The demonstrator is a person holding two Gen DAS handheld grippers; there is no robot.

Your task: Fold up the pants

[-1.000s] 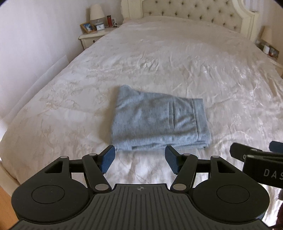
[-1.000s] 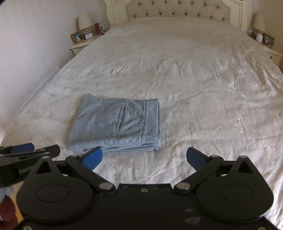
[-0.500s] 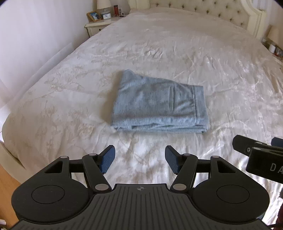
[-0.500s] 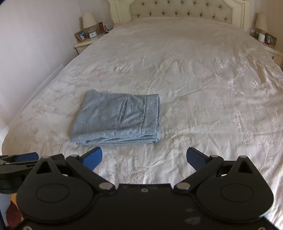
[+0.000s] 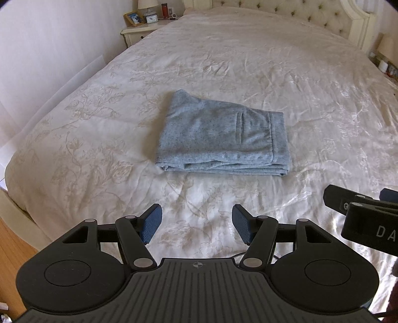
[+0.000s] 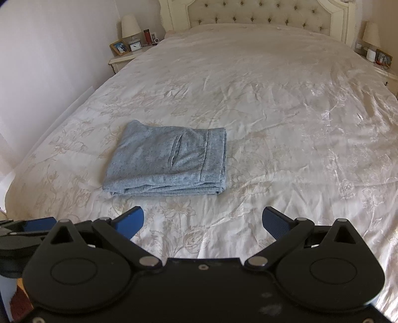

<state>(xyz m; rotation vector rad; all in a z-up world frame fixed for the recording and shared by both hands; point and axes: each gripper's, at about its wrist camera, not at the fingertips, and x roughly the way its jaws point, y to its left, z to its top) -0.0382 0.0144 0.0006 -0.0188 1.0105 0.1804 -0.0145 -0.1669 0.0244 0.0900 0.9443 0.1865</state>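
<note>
Grey-blue pants [image 5: 221, 139] lie folded into a flat rectangle on the cream bedspread [image 5: 248, 74], with a pocket slit and waistband showing on top. In the right wrist view the folded pants [image 6: 169, 159] sit left of centre. My left gripper [image 5: 196, 227] hovers over the bed's near end, short of the pants, open with nothing between its blue pads. My right gripper [image 6: 202, 222] is also open and empty, held back from the pants. Each gripper's tip shows at the other view's edge.
A tufted headboard [image 6: 261, 12] closes the far end. A nightstand [image 6: 124, 58] with lamp, clock and photo frame stands at far left beside a white wall; another nightstand [image 6: 378, 67] is at far right. Wooden floor [image 5: 15, 251] shows at lower left.
Both grippers have drawn back from the folded pants toward the foot of the bed, so the pants sit farther off in both views. Jaws kept the same width.
</note>
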